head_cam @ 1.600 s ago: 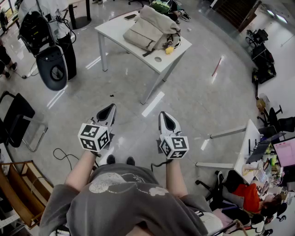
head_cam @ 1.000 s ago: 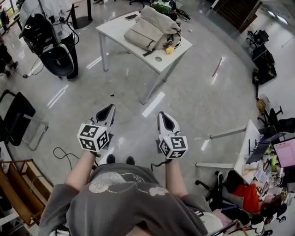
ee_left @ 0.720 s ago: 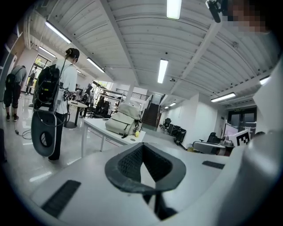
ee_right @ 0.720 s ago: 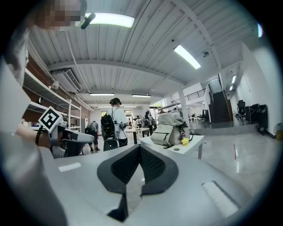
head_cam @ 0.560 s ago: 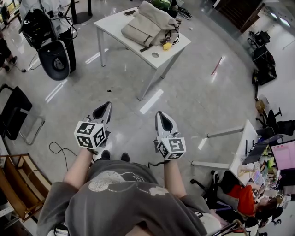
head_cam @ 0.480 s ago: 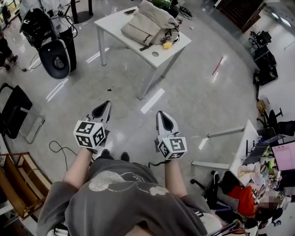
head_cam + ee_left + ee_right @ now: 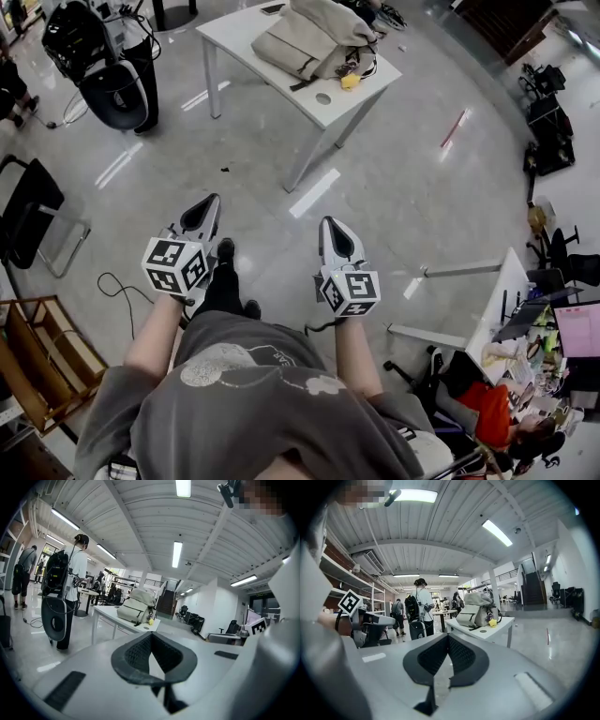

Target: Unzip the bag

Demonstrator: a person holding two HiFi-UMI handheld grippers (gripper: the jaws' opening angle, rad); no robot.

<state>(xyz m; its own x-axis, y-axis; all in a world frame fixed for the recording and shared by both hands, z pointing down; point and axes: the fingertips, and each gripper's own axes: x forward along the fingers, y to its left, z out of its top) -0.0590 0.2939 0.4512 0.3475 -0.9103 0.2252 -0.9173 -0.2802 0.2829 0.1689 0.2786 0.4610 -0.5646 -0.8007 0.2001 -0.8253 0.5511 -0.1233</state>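
Observation:
A beige backpack (image 7: pixel 309 37) lies on a white table (image 7: pixel 323 103) at the top of the head view, far ahead of me. It also shows small in the left gripper view as the backpack (image 7: pixel 136 610) and in the right gripper view as the backpack (image 7: pixel 477 607). A small yellow thing (image 7: pixel 350 82) lies beside it. My left gripper (image 7: pixel 202 215) and right gripper (image 7: pixel 335 242) are held at waist height over the floor, both shut and empty, well short of the table.
A person with a black backpack rig (image 7: pixel 108 56) stands left of the table. A black chair (image 7: pixel 33 202) and wooden shelves (image 7: pixel 37 361) are at my left. Desks with a seated person in red (image 7: pixel 487 412) are at the right. A cable (image 7: pixel 117 295) lies on the floor.
I have stepped forward: one foot now shows ahead between the grippers and the table has slid toward the top edge. Both grippers stay shut and level.

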